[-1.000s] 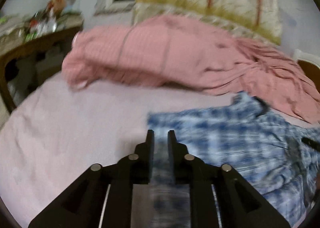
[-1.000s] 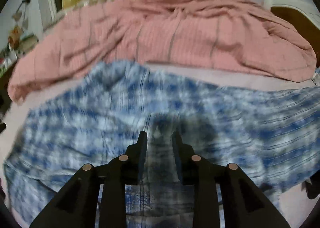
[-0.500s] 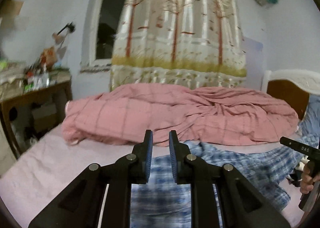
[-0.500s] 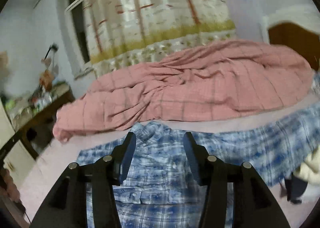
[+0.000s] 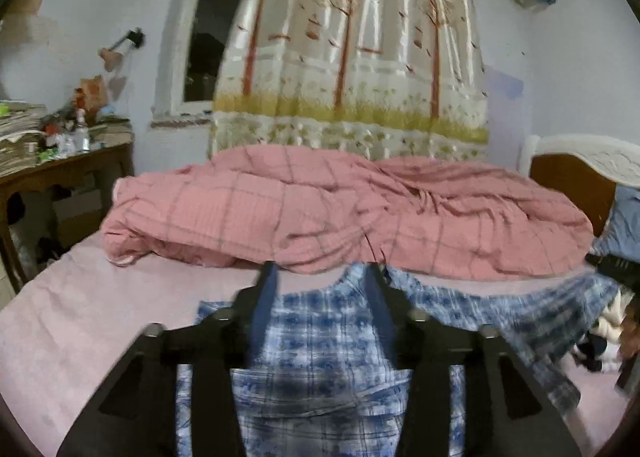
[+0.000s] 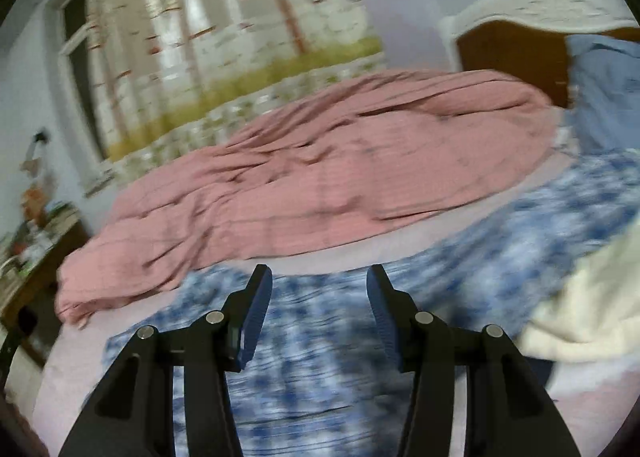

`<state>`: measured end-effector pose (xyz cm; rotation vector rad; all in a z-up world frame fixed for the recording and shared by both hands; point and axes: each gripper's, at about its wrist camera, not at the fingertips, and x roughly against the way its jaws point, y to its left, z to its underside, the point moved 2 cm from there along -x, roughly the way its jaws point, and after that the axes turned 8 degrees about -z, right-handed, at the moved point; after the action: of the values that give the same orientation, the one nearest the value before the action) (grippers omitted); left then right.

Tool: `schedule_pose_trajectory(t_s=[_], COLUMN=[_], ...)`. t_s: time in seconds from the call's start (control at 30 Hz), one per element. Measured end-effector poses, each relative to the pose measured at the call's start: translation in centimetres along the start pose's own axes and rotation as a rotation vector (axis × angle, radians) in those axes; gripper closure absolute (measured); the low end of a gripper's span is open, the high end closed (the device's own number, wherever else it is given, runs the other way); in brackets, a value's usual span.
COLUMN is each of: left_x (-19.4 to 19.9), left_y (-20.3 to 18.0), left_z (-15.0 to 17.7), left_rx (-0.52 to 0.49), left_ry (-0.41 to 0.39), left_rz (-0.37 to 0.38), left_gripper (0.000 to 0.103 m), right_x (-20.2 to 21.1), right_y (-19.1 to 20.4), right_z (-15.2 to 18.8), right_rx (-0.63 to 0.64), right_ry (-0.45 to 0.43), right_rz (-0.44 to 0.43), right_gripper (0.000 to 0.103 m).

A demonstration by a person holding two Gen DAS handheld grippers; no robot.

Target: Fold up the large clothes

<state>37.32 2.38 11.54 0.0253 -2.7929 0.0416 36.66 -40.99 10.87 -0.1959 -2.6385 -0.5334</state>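
left gripper [image 5: 322,277] spread, pink bed [image 5: 100,309], curtain [image 5: 352,57]

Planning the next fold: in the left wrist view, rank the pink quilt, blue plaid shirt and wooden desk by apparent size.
1. pink quilt, largest.
2. blue plaid shirt, though partly hidden by the hand-held gripper and nearer the camera, so unsure.
3. wooden desk, smallest, cut off at the edge.

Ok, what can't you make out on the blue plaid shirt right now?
- Blue plaid shirt, left wrist view: lower part hidden behind the open left gripper and cut by the frame bottom.
- Right wrist view: shirt motion-blurred, folds unreadable; a cream cloth covers its right end.
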Motion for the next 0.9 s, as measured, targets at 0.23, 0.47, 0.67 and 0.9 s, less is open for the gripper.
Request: schedule_pose_trajectory(t_s=[0.23,0.47,0.67,0.9], left_x=[-5.5,-8.3,-7.8,-8.1], left_y=[0.5,1.8,1.5,2.0], left_z=[3.0,4.6,4.5,4.4], left_rx=[-0.015,0.026,0.009,0.013], left_ry=[0.120,0.207,0.195,0.199], left_rz=[-0.086,-0.117,-0.121,-0.143], left_gripper=[0.029,0.025,0.024,0.024], right_x=[5.8,12.1,8.6,5.6], right_y=[-11.9,-29.5,-35.8,-38.5], right_z=[-5.6,-8.2,-6.8,-7.3], right_rx=[-0.042,-0.368,-0.534,-0.614], right_ry=[-0.002,-0.057,0.012,0.035], right_rz=[0.238,0.358,0.234,0.164], right_gripper=[0.044,0.044,0.044,0.058])
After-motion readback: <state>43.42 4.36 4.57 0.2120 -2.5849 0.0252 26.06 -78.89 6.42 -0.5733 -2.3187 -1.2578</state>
